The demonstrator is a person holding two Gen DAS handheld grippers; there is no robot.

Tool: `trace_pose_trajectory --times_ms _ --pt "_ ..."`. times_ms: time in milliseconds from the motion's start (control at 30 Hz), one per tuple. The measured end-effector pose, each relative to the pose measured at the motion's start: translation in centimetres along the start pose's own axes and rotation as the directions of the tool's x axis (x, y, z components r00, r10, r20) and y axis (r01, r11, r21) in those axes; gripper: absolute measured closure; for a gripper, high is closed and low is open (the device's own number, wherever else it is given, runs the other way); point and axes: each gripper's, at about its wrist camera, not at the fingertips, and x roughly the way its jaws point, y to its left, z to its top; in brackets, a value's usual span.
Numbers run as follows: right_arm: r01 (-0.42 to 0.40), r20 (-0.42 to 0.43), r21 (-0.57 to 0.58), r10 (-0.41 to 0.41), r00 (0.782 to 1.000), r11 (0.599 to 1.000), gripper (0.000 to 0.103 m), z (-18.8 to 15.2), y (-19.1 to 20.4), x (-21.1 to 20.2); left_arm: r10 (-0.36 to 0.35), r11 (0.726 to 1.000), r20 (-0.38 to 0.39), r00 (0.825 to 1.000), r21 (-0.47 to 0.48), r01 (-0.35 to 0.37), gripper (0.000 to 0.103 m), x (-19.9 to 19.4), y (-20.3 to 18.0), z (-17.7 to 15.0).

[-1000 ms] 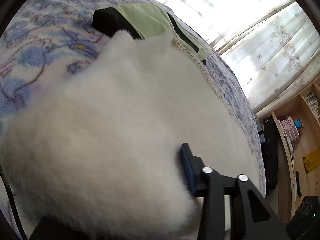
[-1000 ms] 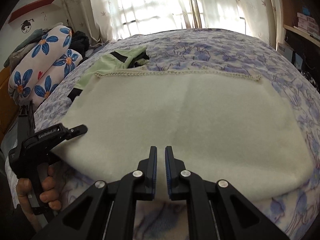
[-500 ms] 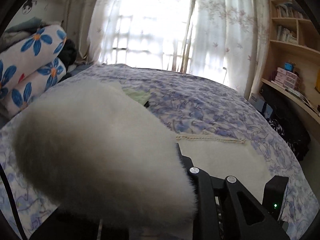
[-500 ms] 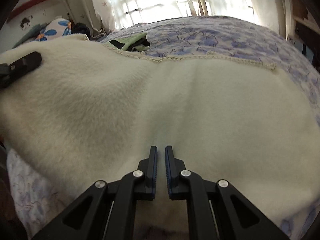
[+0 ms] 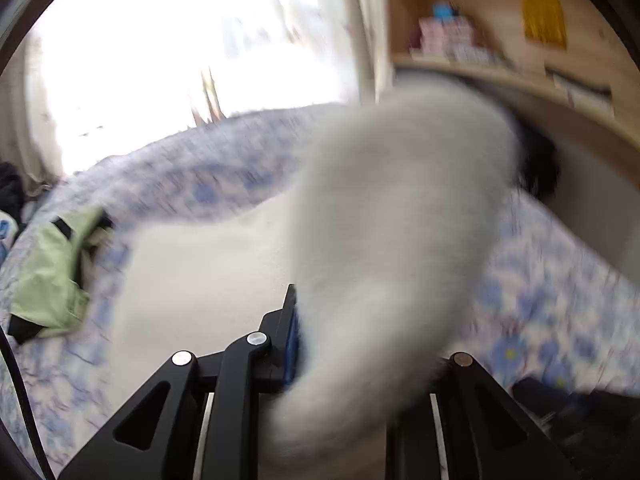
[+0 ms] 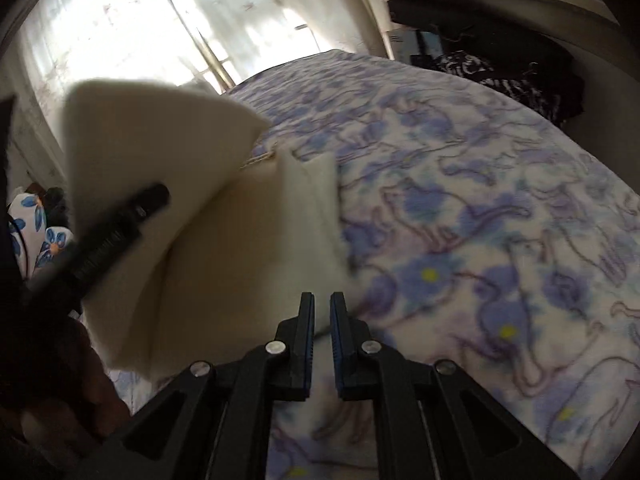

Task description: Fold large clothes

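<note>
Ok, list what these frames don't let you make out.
- Left wrist: the left gripper's right finger, covered by the white fleece garment.
- Left wrist: shelf items, motion-blurred.
- Right wrist: whether the right gripper pinches fleece; edge blurred.
- Right wrist: the garment's type, bunched.

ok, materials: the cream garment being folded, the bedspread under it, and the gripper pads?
Cream garment: looks like thick fleece or plush; matte, fuzzy nap, soft rounded fold edges, braided trim along one edge.
Bedspread: seemingly soft brushed fabric, matte, blue floral print; weave too blurred to tell.
Pads on the right hand-held gripper: blue, ribbed, probably rubber, set on glossy black fingers, likely plastic.
</note>
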Motion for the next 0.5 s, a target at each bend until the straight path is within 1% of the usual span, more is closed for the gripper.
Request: trace_pose_trajectory --times_ms 33,67,100,133,167,200,233,300,367,433,500 --pt "0.011 -0.001 0.01 -0.011 1.0 1.0 0.095 0.0 -0.7 0.0 0.02 0.999 -0.058 0.998 0.048 -0.017 0.081 2.0 -1.2 -1.3" --pt "0.018 -0.005 0.018 -0.018 1.0 1.0 0.095 -0.1 -1.2 0.0 0.058 0.994 -0.077 0.995 0.099 -0.05 0.078 3.1 -2.3 -2.3" --pt "0.018 -0.012 0.025 -0.018 1.0 1.0 0.095 -0.2 -1.7 0.0 0.107 0.983 -0.042 0.993 0.157 -0.099 0.076 3.3 -3.3 -3.0" --pt "0.015 -0.02 0.031 -0.014 1.0 0.999 0.095 -0.3 -2.0 0.1 0.13 0.972 -0.013 0.991 0.202 -0.125 0.059 3.1 -4.0 -3.5" --pt "0.008 -0.029 0.034 -0.007 1.0 0.999 0.095 -0.5 -2.2 0.1 0.113 0.968 -0.021 0.993 0.229 -0.105 0.034 3.0 -4.4 -3.8" --pt "0.0 -0.039 0.037 0.002 0.999 0.999 0.095 -0.6 -2.3 0.2 0.069 0.971 -0.049 0.996 0.235 -0.055 0.025 2.8 -4.6 -3.8" --pt "-0.007 -0.049 0.039 0.009 0.999 0.999 0.095 -0.7 -2.6 0.1 0.037 0.973 -0.065 0.997 0.23 -0.021 0.019 2.4 -4.5 -3.7" --pt "-0.023 -0.059 0.044 0.025 0.998 0.999 0.095 -0.7 -2.6 0.2 0.0 0.976 -0.077 0.997 0.216 0.017 0.019 1.3 -4.0 -3.6" --pt "-0.024 -0.052 0.048 0.027 0.998 0.999 0.095 -0.8 -2.9 -0.1 -0.041 0.981 -0.094 0.995 0.188 0.058 0.019 -0.3 -2.9 -3.5" --pt "-0.031 -0.039 0.049 0.033 0.999 0.998 0.095 -0.7 -2.9 -0.7 -0.085 0.986 -0.104 0.991 0.134 0.098 0.019 -2.5 -2.3 -3.7" --pt "-0.044 -0.03 0.043 0.045 0.999 0.998 0.095 -0.5 -2.6 -1.2 -0.129 0.988 -0.101 0.986 0.07 0.137 0.019 -5.0 0.1 -4.2"
